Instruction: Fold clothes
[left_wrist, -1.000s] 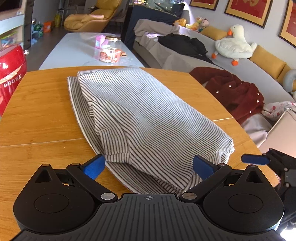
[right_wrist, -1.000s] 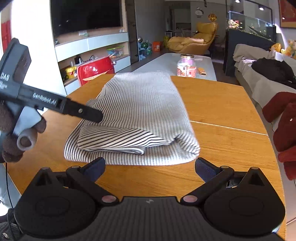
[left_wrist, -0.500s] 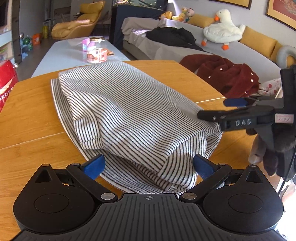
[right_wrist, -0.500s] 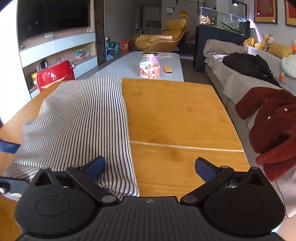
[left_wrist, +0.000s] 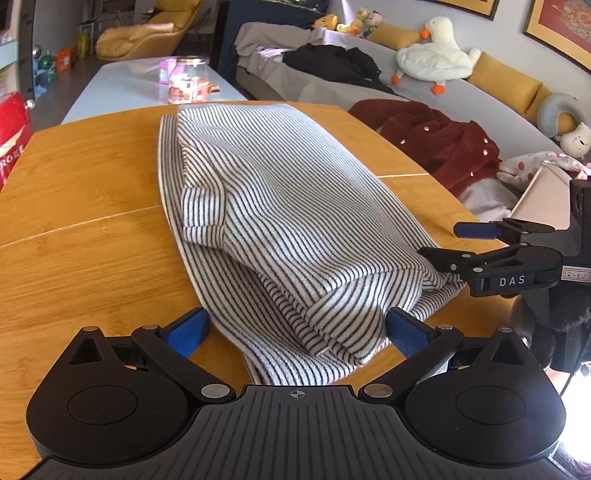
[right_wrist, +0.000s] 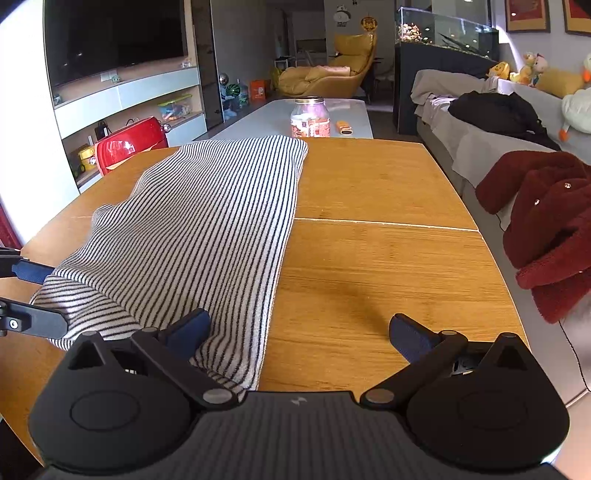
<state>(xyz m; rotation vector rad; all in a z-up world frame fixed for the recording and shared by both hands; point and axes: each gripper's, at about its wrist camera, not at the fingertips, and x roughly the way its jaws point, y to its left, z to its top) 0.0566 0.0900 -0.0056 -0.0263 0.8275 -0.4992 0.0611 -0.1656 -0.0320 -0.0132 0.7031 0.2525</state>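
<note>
A grey-and-white striped garment lies folded lengthwise on the wooden table, with thick layers bunched at its near end. In the left wrist view my left gripper is open, and that bunched end sits between its blue pads. My right gripper comes in from the right, open, its lower finger against the garment's near right corner. In the right wrist view my right gripper is open; the garment reaches only its left finger, with bare table under the rest. My left gripper shows at the left edge, straddling the cloth.
A glass jar stands on a pale low table beyond the far edge. A dark red coat lies on the grey sofa to the right, close to the table's side. A red case sits on a shelf at the left.
The left gripper has moved in until the garment's near end is between its fingers. The right gripper has dropped lower against the near right corner. Both stay open.
</note>
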